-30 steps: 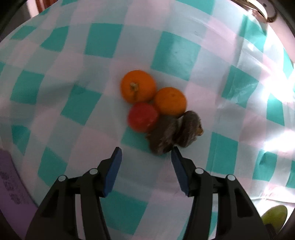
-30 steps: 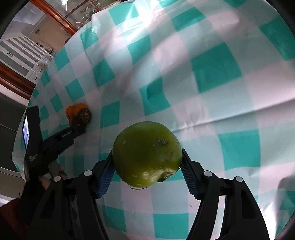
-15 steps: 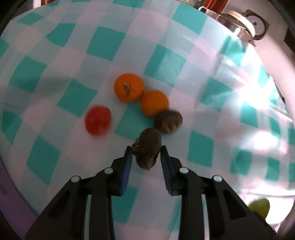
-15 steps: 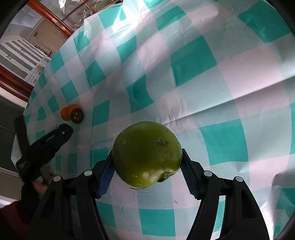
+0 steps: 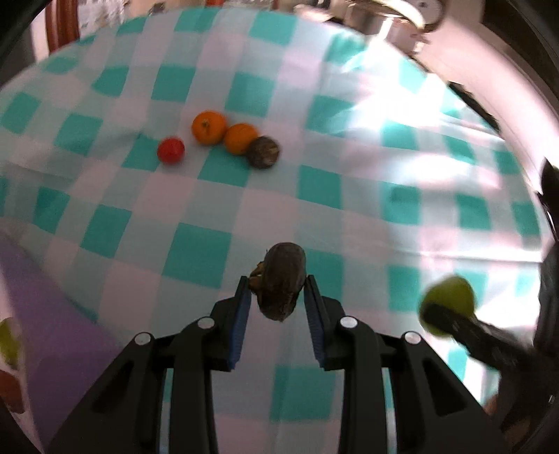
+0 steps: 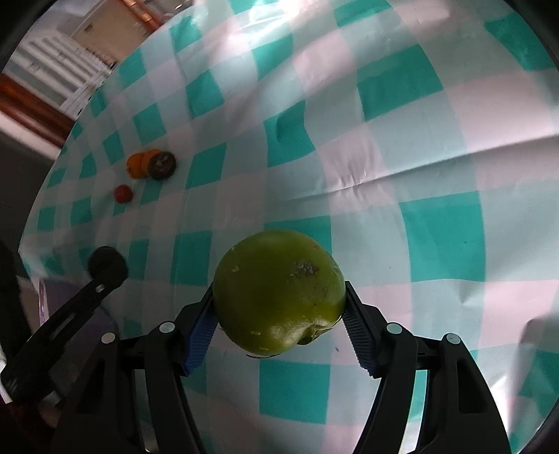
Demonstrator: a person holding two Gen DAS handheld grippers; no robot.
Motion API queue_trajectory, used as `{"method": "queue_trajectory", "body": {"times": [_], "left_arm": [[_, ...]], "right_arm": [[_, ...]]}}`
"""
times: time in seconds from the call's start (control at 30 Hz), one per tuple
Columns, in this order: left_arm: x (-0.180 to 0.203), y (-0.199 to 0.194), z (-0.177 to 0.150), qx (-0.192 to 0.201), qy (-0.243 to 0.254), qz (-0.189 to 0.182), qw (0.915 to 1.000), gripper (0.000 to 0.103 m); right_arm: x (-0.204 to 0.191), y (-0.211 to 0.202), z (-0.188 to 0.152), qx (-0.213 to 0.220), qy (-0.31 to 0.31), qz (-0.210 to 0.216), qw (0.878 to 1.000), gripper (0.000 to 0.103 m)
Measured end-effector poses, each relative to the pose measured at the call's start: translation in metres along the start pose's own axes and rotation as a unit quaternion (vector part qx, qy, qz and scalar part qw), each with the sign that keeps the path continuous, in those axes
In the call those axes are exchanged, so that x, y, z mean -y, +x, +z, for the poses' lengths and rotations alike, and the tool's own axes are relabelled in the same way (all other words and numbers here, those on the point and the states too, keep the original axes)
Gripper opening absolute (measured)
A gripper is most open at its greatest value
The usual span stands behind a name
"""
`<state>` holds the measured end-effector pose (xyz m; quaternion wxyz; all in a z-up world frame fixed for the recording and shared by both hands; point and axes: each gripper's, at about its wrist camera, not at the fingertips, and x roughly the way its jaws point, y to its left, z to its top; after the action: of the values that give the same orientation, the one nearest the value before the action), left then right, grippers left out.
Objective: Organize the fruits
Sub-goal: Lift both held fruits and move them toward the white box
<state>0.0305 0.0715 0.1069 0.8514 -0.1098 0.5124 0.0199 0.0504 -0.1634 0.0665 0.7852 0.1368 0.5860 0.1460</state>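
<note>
My left gripper (image 5: 277,297) is shut on a dark brown fruit (image 5: 282,279) and holds it above the checked cloth. Far behind it lie two oranges (image 5: 209,127), a second brown fruit (image 5: 263,152) and a red fruit (image 5: 170,150) a little apart to their left. My right gripper (image 6: 279,314) is shut on a green apple (image 6: 277,291), held over the cloth. The apple in the right gripper also shows in the left wrist view (image 5: 450,297). The fruit group shows far left in the right wrist view (image 6: 150,164).
A teal and white checked tablecloth (image 5: 349,181) covers the table. A purple mat (image 5: 52,314) lies at the lower left with fruit at its edge. A metal pot (image 5: 380,17) stands at the far edge. The left gripper (image 6: 104,269) appears at the left of the right wrist view.
My left gripper closed on one brown fruit and lifted it back from the group. The red fruit rolled left, away from the oranges. The right gripper kept the apple and shifted over the cloth.
</note>
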Motion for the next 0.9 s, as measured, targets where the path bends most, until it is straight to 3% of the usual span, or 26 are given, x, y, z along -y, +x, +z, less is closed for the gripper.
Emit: {"method": "queue_trajectory", "body": {"times": [0.2, 0.43, 0.63, 0.9], "left_arm": [[0.019, -0.072, -0.027, 0.060, 0.036, 0.014, 0.9975, 0.032], [-0.003, -0.137, -0.046, 0.099, -0.007, 0.049, 0.9939, 0.032], [-0.020, -0.166, -0.051, 0.117, -0.034, 0.058, 0.9908, 0.032], [-0.043, -0.181, -0.053, 0.139, -0.047, 0.052, 0.9878, 0.032]], "right_arm": [[-0.016, -0.033, -0.003, 0.023, -0.055, 0.032, 0.998, 0.066], [-0.038, -0.056, -0.010, 0.042, -0.071, 0.078, 0.993, 0.066], [-0.053, -0.069, -0.022, 0.054, -0.097, 0.091, 0.990, 0.066], [-0.069, -0.078, -0.011, 0.078, -0.093, 0.077, 0.990, 0.066]]}}
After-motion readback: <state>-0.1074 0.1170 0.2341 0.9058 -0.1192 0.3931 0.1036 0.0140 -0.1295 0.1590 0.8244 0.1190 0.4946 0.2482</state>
